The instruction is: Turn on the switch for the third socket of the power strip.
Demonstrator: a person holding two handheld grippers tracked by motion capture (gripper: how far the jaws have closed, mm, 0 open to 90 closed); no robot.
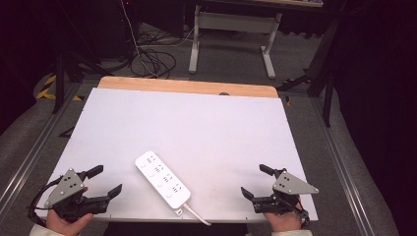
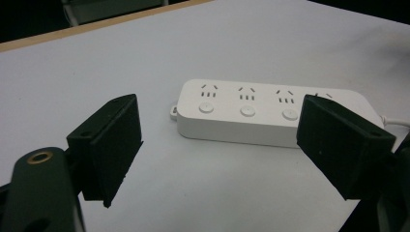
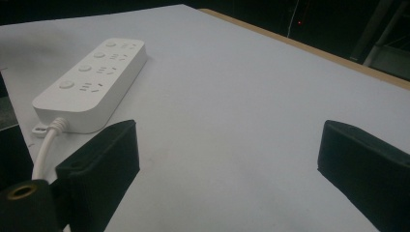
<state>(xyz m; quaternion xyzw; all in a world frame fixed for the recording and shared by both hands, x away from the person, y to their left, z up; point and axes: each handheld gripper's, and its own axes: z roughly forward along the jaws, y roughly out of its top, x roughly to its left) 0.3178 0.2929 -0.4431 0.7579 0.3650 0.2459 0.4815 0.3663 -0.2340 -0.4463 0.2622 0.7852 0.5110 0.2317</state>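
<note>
Two grippers, left gripper (image 1: 104, 180) and right gripper (image 1: 256, 181), both released, flank one white four-socket power strip (image 1: 163, 179).

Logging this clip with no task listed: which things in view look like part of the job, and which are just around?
Likely part of the job:
- white power strip with its cable, lying on the white tabletop
- left gripper, jaws open
- right gripper, jaws open

Just around:
- white desk frame beyond the table
- loose cables on the floor
</note>
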